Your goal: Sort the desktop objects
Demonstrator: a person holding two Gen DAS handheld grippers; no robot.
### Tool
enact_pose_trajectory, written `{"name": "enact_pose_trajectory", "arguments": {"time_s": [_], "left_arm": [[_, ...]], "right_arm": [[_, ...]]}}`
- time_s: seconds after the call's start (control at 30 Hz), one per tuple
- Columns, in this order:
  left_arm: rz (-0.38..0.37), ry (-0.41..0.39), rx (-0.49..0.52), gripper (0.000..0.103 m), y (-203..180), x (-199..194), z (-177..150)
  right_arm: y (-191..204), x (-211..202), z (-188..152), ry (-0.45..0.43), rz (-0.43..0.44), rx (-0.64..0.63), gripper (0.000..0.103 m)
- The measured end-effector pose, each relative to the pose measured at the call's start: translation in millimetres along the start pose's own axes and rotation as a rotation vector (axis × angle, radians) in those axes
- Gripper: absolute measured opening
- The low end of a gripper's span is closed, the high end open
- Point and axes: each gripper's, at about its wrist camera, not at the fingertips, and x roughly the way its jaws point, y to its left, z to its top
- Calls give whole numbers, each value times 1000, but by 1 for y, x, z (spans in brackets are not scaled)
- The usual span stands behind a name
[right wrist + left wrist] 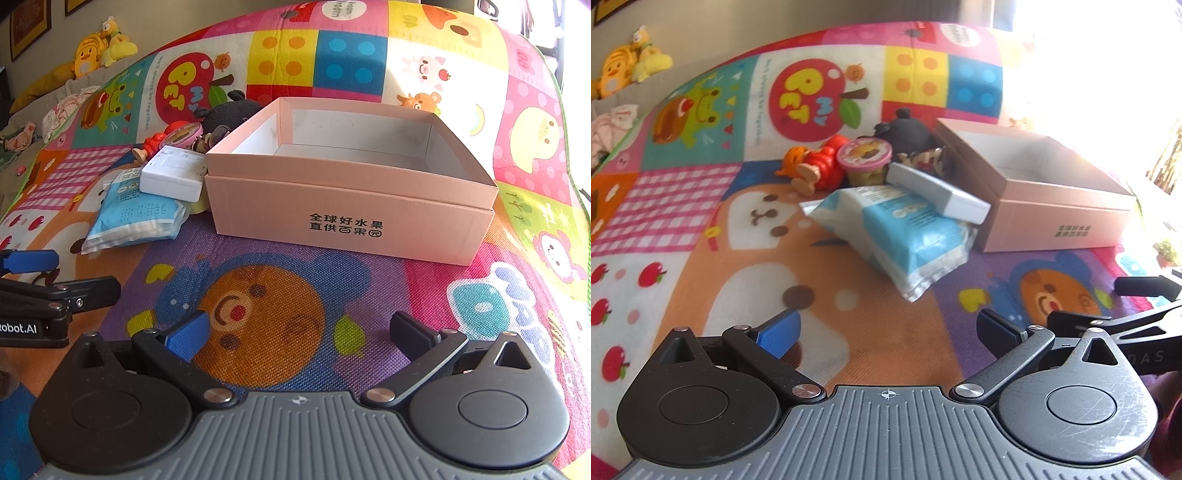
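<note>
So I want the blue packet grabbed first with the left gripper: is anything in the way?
The path over the mat is clear, but a white box rests on the blue packet's far end. The left gripper is open.

Each gripper has a ribbed grey housing marked with a small crosshair, flanked by two round black discs. Black link arms with silver screws run forward from the housing. The left gripper (888,328) and right gripper (300,330) each carry one blue pad and one black. White lettering "obot.AI" marks the left gripper's side.
</note>
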Motion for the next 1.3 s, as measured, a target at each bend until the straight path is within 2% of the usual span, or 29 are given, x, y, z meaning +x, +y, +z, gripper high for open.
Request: {"name": "enact_pose_trajectory", "arguments": {"time_s": [0.1,0.2,0.3,0.37,0.4,0.47,0.53,0.6,0.7,0.8,0.93,1.1,1.13,1.17,1.3], "left_arm": [[30,-23,72,103,-10,8,9],[185,-53,111,103,-5,21,22],[333,-82,16,103,27,23,32],[396,-81,-69,103,51,21,34],[403,-72,-116,103,64,19,34],[385,-46,-184,103,83,18,30],[366,-16,-223,103,93,18,23],[336,14,-246,103,98,20,19],[325,17,-255,103,97,20,19],[314,14,-255,103,96,22,18],[302,8,-261,103,97,22,18],[286,-9,-271,103,99,19,18],[279,-18,-276,103,99,16,17],[271,-28,-279,103,100,14,16],[253,-73,-290,103,98,3,13]], "right_arm": [[2,1,-2,-2,-7,-12,103],[3,1,-1,0,3,-24,103],[15,-1,3,4,42,-146,103],[33,-8,5,-91,16,-242,103],[43,-11,6,-144,-4,-293,102],[68,-12,12,-231,-24,-414,76],[92,-5,17,-264,-30,-501,66],[115,8,22,-268,-21,-587,66],[143,30,20,-269,-66,-678,65],[151,49,25,-228,-86,-649,64],[146,63,37,-173,-38,-536,65],[145,51,30,-176,-10,-562,28],[141,45,28,-169,2,-568,12],[135,38,24,-154,22,-564,5],[107,13,3,-127,63,-561,5]]}}
